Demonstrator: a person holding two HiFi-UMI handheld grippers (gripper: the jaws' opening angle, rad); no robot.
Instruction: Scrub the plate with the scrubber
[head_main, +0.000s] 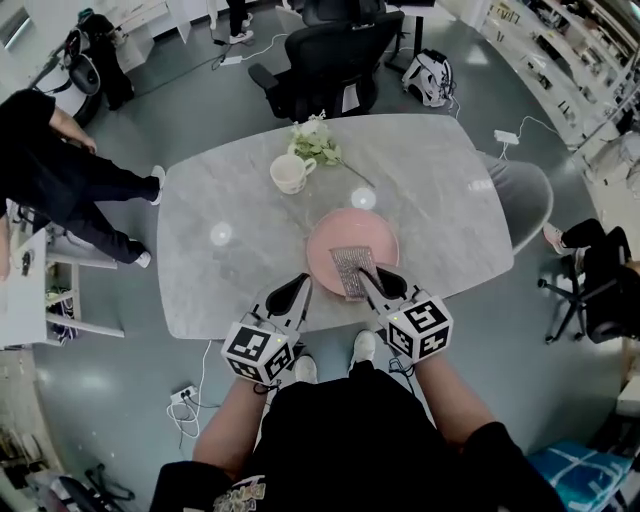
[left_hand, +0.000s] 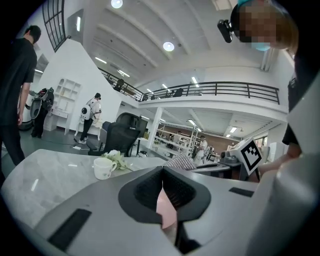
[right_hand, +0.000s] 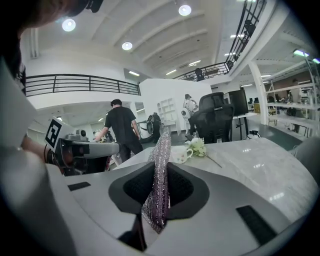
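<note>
1. Your left gripper is nearest you. Its jaws are pressed together on the thin rim of the pink plate, at the plate's near-left edge. This looks like a steadying hold, so the plate does not slide under the rubbing.
2. Only a pink sliver of the plate shows between the dark pads in the left gripper view. How deep the rim sits in the grip is hard to make out.
3. Your right gripper pinches the silvery mesh scrubber by its near end. In the right gripper view the scrubber stands edge-on between the pads. Its free end reaches out over the plate, which suits wiping the face.
4. The plate is at the near edge of the counter, right of centre and just in front of you. I cannot tell whether it rests flat or is tipped up. I also cannot tell whether the scrubber touches it.
5. Your arms and body cover the counter's near edge below the grippers.
6. Farther off, the white mug and the flower sprig sit well apart from the plate, out of the scrubbing path.
7. Beyond the far edge is a black office chair. A person at the left is cut off by the frame.
</note>
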